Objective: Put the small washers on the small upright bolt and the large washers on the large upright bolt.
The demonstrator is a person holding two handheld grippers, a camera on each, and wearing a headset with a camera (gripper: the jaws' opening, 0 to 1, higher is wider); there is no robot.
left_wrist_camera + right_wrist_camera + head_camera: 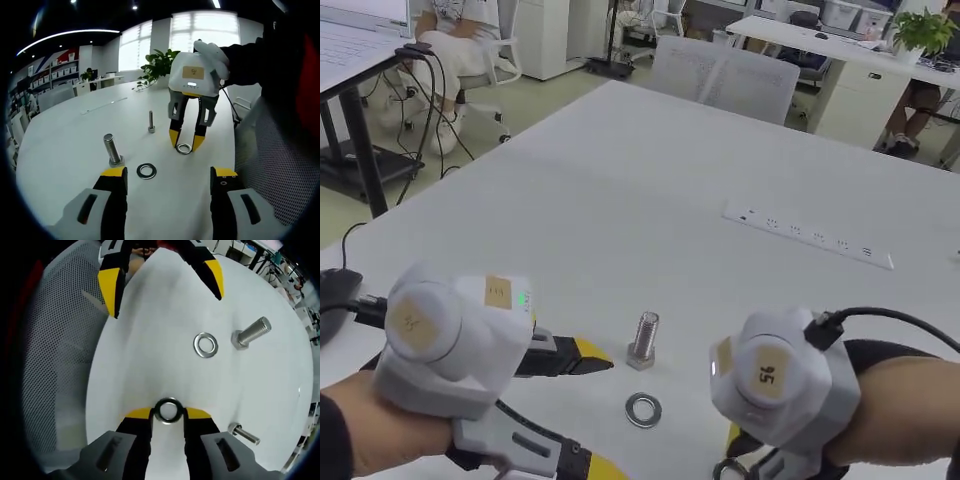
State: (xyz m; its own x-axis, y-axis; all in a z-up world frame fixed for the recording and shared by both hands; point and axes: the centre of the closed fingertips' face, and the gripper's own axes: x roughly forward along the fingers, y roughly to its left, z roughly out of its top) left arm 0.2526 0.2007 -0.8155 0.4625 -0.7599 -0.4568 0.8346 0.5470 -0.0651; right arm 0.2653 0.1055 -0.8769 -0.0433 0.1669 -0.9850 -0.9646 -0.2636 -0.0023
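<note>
Right gripper view, lower centre: right tongs [167, 412] pinch a washer [167, 401] on the desk [150, 340], left tongs [169, 172] wide; next, lift it onto, probably, the large bolt [250, 332].

The table [650, 180] is plain white. The left gripper [169, 172] and right gripper [167, 412] wear pale grey shells with tan labels, and their black jaws are tipped yellow. The large bolt [251, 332], at 2 o'clock in the right gripper view, is shiny silver, like the loose washer [196, 346] and the pinched washer [167, 401]. The chair [55, 365] at 9 o'clock is grey mesh. The plant [160, 62] is green.
</note>
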